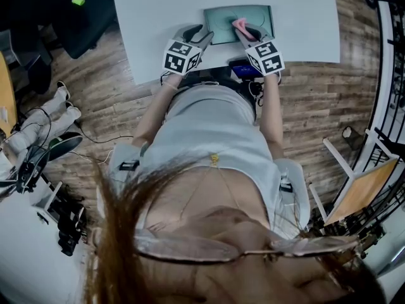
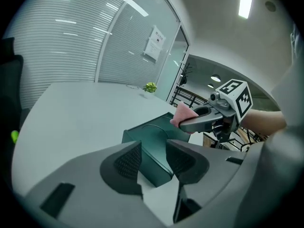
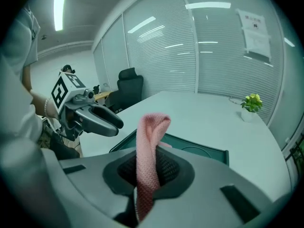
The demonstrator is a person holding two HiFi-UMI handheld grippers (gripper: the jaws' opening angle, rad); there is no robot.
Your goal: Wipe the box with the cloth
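Observation:
A dark green flat box [image 1: 239, 23] lies on the white table [image 1: 158, 18], near its front edge. My right gripper [image 1: 243, 32] is shut on a pink cloth [image 3: 149, 151], which sticks up between its jaws above the box's near right part [image 3: 199, 148]. The cloth [image 2: 184, 115] also shows in the left gripper view, over the box [image 2: 154, 148]. My left gripper [image 2: 153, 161] stands open at the box's near left corner; the corner lies in the gap and the pads [image 2: 128, 161] do not touch it. In the head view the left gripper [image 1: 201, 38] sits at the box's left edge.
A small potted plant [image 3: 251, 103] stands far back on the table. A black office chair [image 3: 127, 91] is beyond the table's far side. The person stands against the table's front edge. Wooden floor, cables and equipment [image 1: 38, 163] lie to the left.

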